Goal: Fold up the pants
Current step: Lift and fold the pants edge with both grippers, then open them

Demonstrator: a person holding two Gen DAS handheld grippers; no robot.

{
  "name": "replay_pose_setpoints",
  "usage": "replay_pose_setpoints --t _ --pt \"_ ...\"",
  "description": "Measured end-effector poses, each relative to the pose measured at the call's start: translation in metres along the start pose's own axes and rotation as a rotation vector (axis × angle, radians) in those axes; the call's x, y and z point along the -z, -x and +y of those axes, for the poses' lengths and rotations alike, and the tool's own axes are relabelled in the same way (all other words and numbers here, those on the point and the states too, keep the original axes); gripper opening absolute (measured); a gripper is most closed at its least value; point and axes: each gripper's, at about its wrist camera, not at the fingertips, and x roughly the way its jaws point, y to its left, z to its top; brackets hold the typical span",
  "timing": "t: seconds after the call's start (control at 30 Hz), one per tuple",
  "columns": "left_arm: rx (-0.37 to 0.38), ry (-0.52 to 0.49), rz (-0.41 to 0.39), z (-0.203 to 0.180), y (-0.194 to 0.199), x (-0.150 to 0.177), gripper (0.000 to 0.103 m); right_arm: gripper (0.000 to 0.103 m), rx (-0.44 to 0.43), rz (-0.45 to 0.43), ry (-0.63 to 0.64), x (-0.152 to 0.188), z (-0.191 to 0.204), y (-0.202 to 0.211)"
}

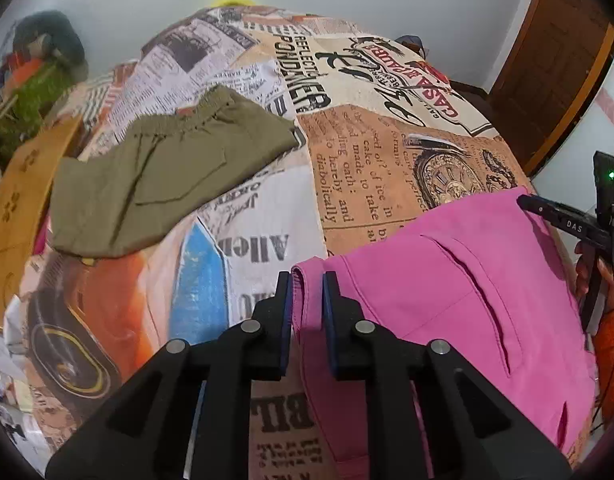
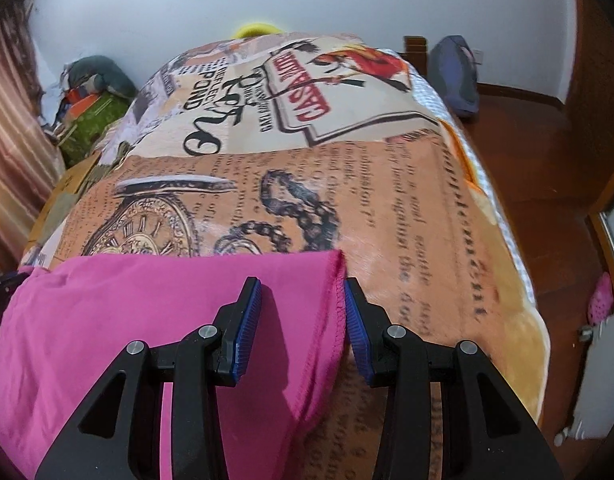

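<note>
Pink pants lie on a bed covered by a newspaper-print blanket. My left gripper is shut on the pants' left corner edge, cloth pinched between the blue pads. In the right wrist view the pink pants fill the lower left. My right gripper is open, its jaws straddling the pants' right hemmed corner without pinching it. The right gripper also shows in the left wrist view at the pants' far right edge.
Folded olive-green pants lie on the blanket to the left. A yellow-brown cloth lies at the bed's left edge. Clutter sits by the wall at far left. A wooden floor and a blue bag are right of the bed.
</note>
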Motion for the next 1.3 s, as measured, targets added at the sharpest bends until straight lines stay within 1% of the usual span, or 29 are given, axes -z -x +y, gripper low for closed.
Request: replay_pose_setpoints --t 0.03,0.07,0.13,0.2,0.23,0.27,0.33,0.37,0.43,0.47,0.53,0.57,0.63,0.67,0.7,0.73,0.77,0.8,0.83,0.87,0.9,0.97,1.0,1.03,1.07,1.17,1.23,1.3 --pt "-0.009 -0.011 -0.01 -0.002 0.002 0.0 0.014 0.009 0.007 0.004 0.023 -0.001 0.004 -0.002" --pt "-0.021 -0.023 -0.022 -0.004 0.004 0.0 0.013 0.004 0.025 -0.002 0.042 -0.001 0.007 -0.003" --pt "-0.06 -0.055 -0.061 -0.009 0.012 -0.002 0.013 0.003 0.054 -0.034 0.073 0.0 0.01 -0.003" --pt "-0.092 -0.079 -0.099 -0.011 0.02 -0.004 0.013 0.002 0.088 -0.043 0.09 -0.001 0.009 -0.003" --pt "-0.102 -0.08 -0.106 -0.011 0.022 -0.004 0.011 0.002 0.092 -0.044 0.081 -0.001 0.006 -0.004" --pt "-0.107 -0.076 -0.106 -0.009 0.022 -0.005 0.008 0.002 0.097 -0.043 0.071 -0.002 0.002 -0.005" --pt "-0.111 -0.063 -0.08 -0.002 0.016 -0.003 0.008 0.001 0.1 -0.033 0.048 -0.003 -0.005 -0.008" --pt "-0.13 -0.065 -0.061 0.001 0.009 0.001 0.007 0.001 0.088 -0.027 0.029 -0.004 -0.009 -0.01" --pt "-0.13 -0.061 -0.017 0.005 -0.003 0.007 0.007 0.0 0.096 -0.022 0.027 -0.005 -0.009 -0.011" --pt "-0.127 -0.061 -0.011 0.005 -0.005 0.009 0.007 0.0 0.101 -0.018 0.033 -0.005 -0.007 -0.011" --pt "-0.128 -0.074 -0.013 0.003 -0.001 0.006 0.007 0.002 0.105 -0.003 0.049 -0.008 -0.003 -0.01" --pt "-0.119 -0.071 -0.016 0.002 0.003 0.003 0.007 0.003 0.094 0.008 0.036 -0.01 -0.004 -0.007" --pt "-0.1 -0.068 -0.029 0.001 0.012 -0.003 0.008 0.008 0.059 0.025 0.006 -0.015 -0.004 -0.001" --pt "-0.1 -0.071 -0.039 -0.001 0.016 -0.007 0.008 0.016 0.048 0.018 -0.002 -0.017 -0.002 0.003" --pt "-0.101 -0.077 -0.053 -0.003 0.021 -0.011 0.008 0.025 0.038 -0.011 -0.001 -0.02 0.002 0.012" --pt "-0.093 -0.085 -0.07 -0.007 0.027 -0.016 0.009 0.028 0.032 -0.034 0.008 -0.023 0.007 0.018" --pt "-0.078 -0.091 -0.086 -0.012 0.033 -0.021 0.01 0.034 0.021 -0.064 0.025 -0.026 0.014 0.027" --pt "-0.063 -0.091 -0.095 -0.016 0.035 -0.025 0.015 0.035 0.006 -0.078 0.042 -0.028 0.022 0.032" --pt "-0.028 -0.087 -0.105 -0.022 0.038 -0.029 0.019 0.035 -0.011 -0.083 0.054 -0.029 0.03 0.035" --pt "0.0 -0.082 -0.105 -0.027 0.037 -0.033 0.029 0.035 -0.04 -0.081 0.069 -0.031 0.039 0.036" --pt "0.027 -0.08 -0.102 -0.033 0.034 -0.035 0.037 0.035 -0.066 -0.072 0.084 -0.031 0.048 0.035" --pt "0.058 -0.095 -0.077 -0.046 0.023 -0.037 0.039 0.035 -0.096 -0.044 0.119 -0.03 0.063 0.028" --pt "0.066 -0.11 -0.054 -0.053 0.015 -0.037 0.039 0.035 -0.108 -0.016 0.149 -0.028 0.074 0.019" --pt "0.069 -0.121 -0.032 -0.058 0.007 -0.036 0.039 0.035 -0.111 0.0 0.164 -0.026 0.077 0.014" --pt "0.07 -0.13 -0.004 -0.063 -0.003 -0.034 0.039 0.035 -0.117 0.043 0.191 -0.023 0.085 0.001" --pt "0.084 -0.127 0.068 -0.062 -0.024 -0.028 0.04 0.035 -0.103 0.127 0.23 -0.013 0.089 -0.025" --pt "0.113 -0.109 0.075 -0.054 -0.027 -0.023 0.041 0.035 -0.121 0.118 0.236 -0.007 0.085 -0.029" --pt "0.128 -0.098 0.066 -0.046 -0.023 -0.02 0.043 0.035 -0.111 0.129 0.229 -0.007 0.079 -0.025"
